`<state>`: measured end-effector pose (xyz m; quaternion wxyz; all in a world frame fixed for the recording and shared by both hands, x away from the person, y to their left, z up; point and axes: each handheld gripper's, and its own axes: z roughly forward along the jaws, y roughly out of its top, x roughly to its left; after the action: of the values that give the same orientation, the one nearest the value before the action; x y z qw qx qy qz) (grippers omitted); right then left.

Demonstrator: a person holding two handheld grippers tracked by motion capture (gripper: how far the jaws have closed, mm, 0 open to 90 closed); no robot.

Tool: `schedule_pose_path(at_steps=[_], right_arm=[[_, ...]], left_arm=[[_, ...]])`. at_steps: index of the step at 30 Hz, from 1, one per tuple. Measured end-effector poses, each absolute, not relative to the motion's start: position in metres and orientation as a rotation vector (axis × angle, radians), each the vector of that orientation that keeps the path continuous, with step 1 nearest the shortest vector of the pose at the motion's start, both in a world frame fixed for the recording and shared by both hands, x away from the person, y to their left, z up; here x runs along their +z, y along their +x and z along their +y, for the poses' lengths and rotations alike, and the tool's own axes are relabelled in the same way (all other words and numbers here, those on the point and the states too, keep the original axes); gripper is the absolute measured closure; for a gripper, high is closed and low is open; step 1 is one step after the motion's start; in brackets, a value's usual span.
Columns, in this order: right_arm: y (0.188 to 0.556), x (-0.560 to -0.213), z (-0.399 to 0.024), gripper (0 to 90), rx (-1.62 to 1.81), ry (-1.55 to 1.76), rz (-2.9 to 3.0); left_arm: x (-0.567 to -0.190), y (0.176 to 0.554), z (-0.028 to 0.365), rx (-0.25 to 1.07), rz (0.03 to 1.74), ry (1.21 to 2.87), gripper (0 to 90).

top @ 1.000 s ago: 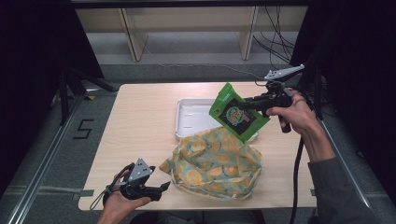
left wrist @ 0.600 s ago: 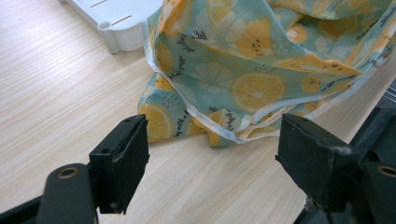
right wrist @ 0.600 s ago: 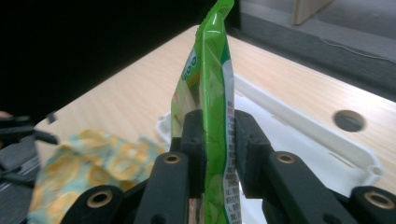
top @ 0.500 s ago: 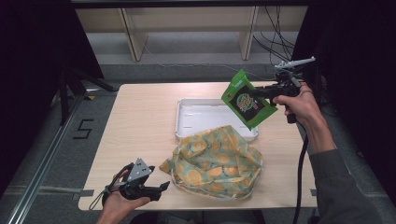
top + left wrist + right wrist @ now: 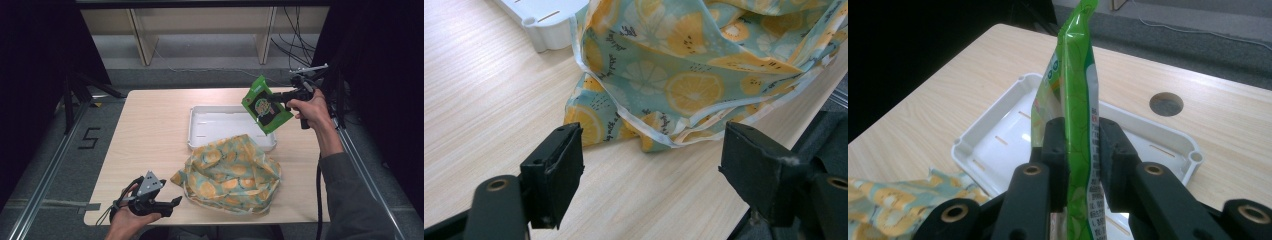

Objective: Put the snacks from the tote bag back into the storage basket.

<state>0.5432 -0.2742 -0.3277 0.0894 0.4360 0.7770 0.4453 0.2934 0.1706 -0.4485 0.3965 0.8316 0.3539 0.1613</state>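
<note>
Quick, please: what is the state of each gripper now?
Left gripper: open, holding nothing.
Right gripper: closed on the green packet.

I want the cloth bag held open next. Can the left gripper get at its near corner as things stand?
Probably yes. The left gripper stands open and holds nothing, with the cloth bag's corner lying flat on the table just ahead of its jaws and bare wood between. The right gripper is busy farther off, holding the green packet above the white tray.

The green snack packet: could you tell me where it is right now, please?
In the high view the green snack packet hangs clamped in the right gripper, above the white tray's far right corner.
</note>
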Motion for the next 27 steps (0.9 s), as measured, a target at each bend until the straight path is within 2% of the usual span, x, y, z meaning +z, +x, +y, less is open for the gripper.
schedule_pose_path(at_steps=[27], right_arm=[[0.594, -0.388, -0.263, 76.4, 1.224, 1.6, 2.198]], left_arm=[[-0.447, 0.291, 0.168, 0.403, 0.886, 2.092, 24.3]])
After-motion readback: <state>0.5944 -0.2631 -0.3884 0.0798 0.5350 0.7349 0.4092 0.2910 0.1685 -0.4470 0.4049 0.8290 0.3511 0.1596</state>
